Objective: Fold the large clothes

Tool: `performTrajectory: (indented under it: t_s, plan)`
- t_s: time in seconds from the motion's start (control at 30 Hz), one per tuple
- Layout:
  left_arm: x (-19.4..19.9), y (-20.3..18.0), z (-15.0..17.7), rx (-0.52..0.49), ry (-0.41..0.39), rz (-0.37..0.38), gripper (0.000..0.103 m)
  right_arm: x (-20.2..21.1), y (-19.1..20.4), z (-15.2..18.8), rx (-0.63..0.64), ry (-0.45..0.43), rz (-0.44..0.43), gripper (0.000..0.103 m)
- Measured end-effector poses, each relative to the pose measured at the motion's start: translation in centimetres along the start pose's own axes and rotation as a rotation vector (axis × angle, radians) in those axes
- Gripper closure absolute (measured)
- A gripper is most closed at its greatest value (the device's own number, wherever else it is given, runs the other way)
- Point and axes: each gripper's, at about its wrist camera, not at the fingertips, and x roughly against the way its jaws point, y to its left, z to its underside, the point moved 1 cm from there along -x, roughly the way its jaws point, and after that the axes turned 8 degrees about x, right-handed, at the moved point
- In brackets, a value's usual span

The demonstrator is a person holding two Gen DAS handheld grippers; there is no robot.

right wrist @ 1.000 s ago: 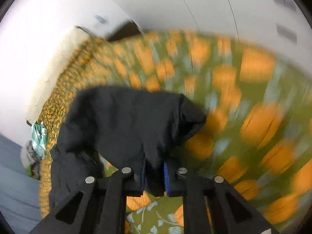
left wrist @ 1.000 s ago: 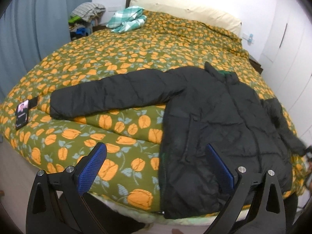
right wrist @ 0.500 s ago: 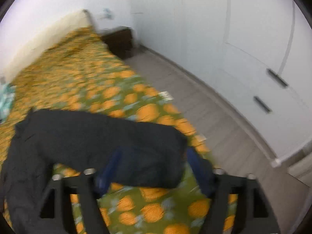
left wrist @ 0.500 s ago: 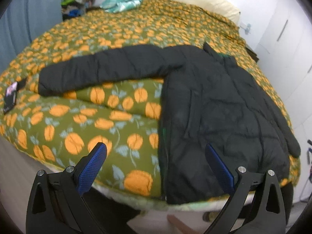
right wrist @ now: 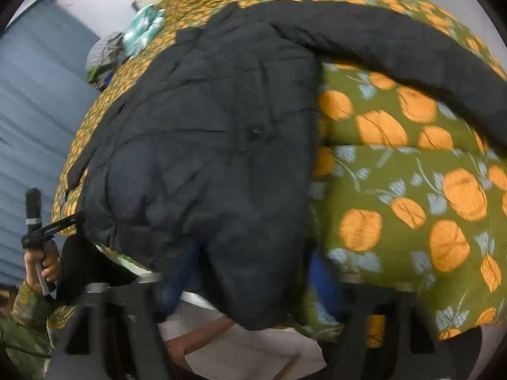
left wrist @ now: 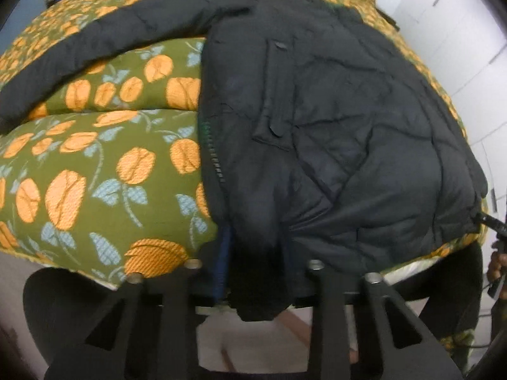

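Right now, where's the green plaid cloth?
Right wrist view, upper left: the green plaid cloth lies on the floral bedspread near the far edge of the bed, beyond the black jacket's collar, beside a pile of other clothes.

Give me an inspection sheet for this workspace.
Surface: bed under a green bedspread with orange flowers.
Job's things: black jacket spread flat, its hem hanging over the bed edge and one sleeve stretched out sideways.
Clutter: checked cloth and a clothes pile at the far end.
Grippers: left tongs shut on the jacket hem; right tongs open, with the hem between the fingers.
Cables: nothing seen.
Surroundings: blue curtain, white cupboards.
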Motion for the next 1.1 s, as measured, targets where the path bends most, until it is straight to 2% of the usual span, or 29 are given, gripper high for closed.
performTrajectory:
  t_s: [0.1,0.2,0.23,0.37,0.43,0.47,0.5,0.53,0.6,0.63,0.73,0.8,0.87,0.93,0.97,1.0,1.03,1.1]
  plan:
    - [3.0,-0.2,0.3,-0.037,-0.035,0.023,0.093,3.1,1.3,-1.0,0.032,-0.031,0.008,0.084]
    - [5.0,-0.3,1.2,-0.115,-0.038,-0.020,0.093,6.6,3.0,0.1,0.095,-0.028,0.018,0.084]
    - [4.9,-0.3,1.7,-0.132,-0.031,-0.035,0.093,6.7,3.5,0.7,0.100,-0.012,0.015,0.084]
    - [2.2,0.0,3.1,-0.167,0.011,-0.097,0.090,2.7,4.0,3.6,0.058,0.055,0.045,0.084]
    - [1.7,-0.6,3.1,-0.174,0.001,-0.123,0.083,0.8,3.4,4.5,0.004,0.049,0.057,0.078]
    - [2.2,-1.1,2.9,-0.181,-0.017,-0.136,0.080,0.7,3.1,4.7,-0.011,0.047,0.065,0.069]
    - [2.9,-1.3,2.9,-0.185,-0.034,-0.138,0.064,0.8,2.8,4.7,-0.022,0.046,0.077,0.058]
    - [3.8,-1.4,2.8,-0.187,-0.058,-0.134,0.040,1.7,2.7,4.7,-0.025,0.032,0.082,0.053]
    - [6.9,-1.5,2.5,-0.180,-0.164,-0.126,0.017,3.4,2.6,4.8,-0.022,-0.009,0.085,0.041]
    - [8.1,-1.6,2.3,-0.174,-0.211,-0.120,0.009,4.9,2.4,4.6,-0.020,-0.040,0.108,0.041]
    - [11.6,-2.1,1.0,-0.146,-0.344,-0.095,0.006,8.3,2.2,3.5,0.011,-0.127,0.216,0.041]
    - [13.1,-3.1,-0.8,-0.143,-0.434,-0.098,0.003,11.3,2.2,2.2,0.047,-0.231,0.308,0.040]
    - [14.4,-4.0,-2.5,-0.147,-0.517,-0.124,0.002,14.4,1.7,0.8,0.054,-0.372,0.399,0.040]
    - [15.0,-5.2,-4.0,-0.157,-0.550,-0.135,0.001,18.1,0.4,0.1,0.007,-0.538,0.453,0.040]
    - [15.3,-5.4,-4.9,-0.164,-0.550,-0.126,0.001,19.1,0.2,-0.2,-0.012,-0.594,0.457,0.037]
    - [15.4,-6.0,-5.2,-0.166,-0.555,-0.106,0.001,20.7,-1.2,-0.4,-0.041,-0.664,0.442,0.024]
    - [15.6,-6.4,-5.2,-0.161,-0.565,-0.084,0.001,21.7,-2.5,-0.8,-0.074,-0.689,0.436,0.020]
    - [16.0,-7.4,-4.9,-0.127,-0.577,-0.027,0.001,23.3,-4.8,-1.5,-0.137,-0.704,0.464,0.020]
